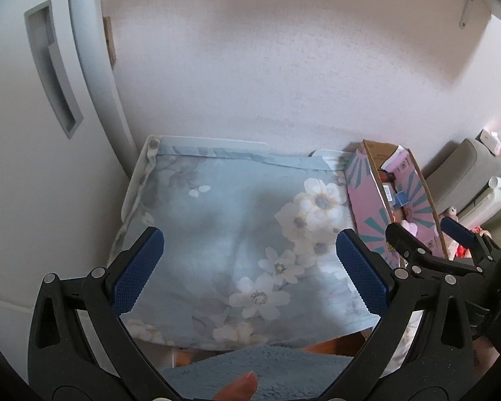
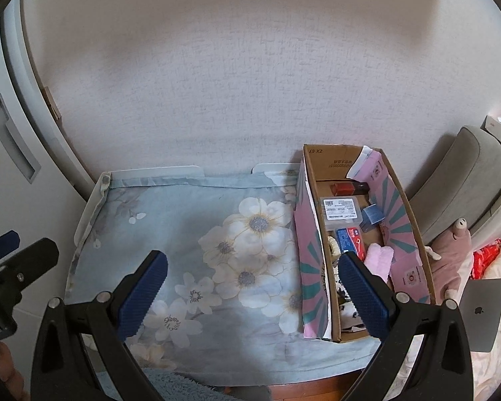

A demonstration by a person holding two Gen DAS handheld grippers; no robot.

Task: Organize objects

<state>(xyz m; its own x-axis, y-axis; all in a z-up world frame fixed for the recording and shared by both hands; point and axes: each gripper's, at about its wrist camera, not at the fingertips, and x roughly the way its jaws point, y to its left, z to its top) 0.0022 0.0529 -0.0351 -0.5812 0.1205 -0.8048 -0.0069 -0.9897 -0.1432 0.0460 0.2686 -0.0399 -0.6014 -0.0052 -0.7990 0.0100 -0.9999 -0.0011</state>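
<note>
Nearest the left wrist camera, a fingertip [image 1: 238,387] shows at the bottom edge, below and between the jaws, over a patch of fluffy blue-grey fabric [image 1: 267,367]. The left gripper [image 1: 248,254] hangs with its jaws spread wide and nothing between them; its blue pads [image 1: 138,267] frame the floral cloth [image 1: 223,234] that covers the desk [image 1: 197,141]. The right gripper [image 2: 252,272] is likewise spread and empty, seen again from the left wrist view off to the right of the left jaws.

In the right wrist view the right-hand pad [image 2: 364,294] overlaps the near end of an open cardboard box [image 2: 309,267] with pink and teal printed sides. The box stands on the cloth, right of the gap between the jaws, running away toward the wall. Inside it lie a pink fluffy item [image 2: 380,257] just beyond the right pad, a blue and red packet [image 2: 350,239], a clear plastic case with a white label [image 2: 340,214], a small blue-grey box [image 2: 374,217] and, farthest, a dark red box [image 2: 349,187].

Left of the jaws and beyond, a white cabinet door [image 1: 33,133] with a recessed handle [image 1: 51,67] stands by the desk. Straight ahead, past the cloth's far edge, is a textured white wall [image 2: 250,83]. Right of the box sit a grey cushion [image 2: 464,180], a pink plush toy [image 2: 451,250] and a grey laptop [image 2: 481,314].
</note>
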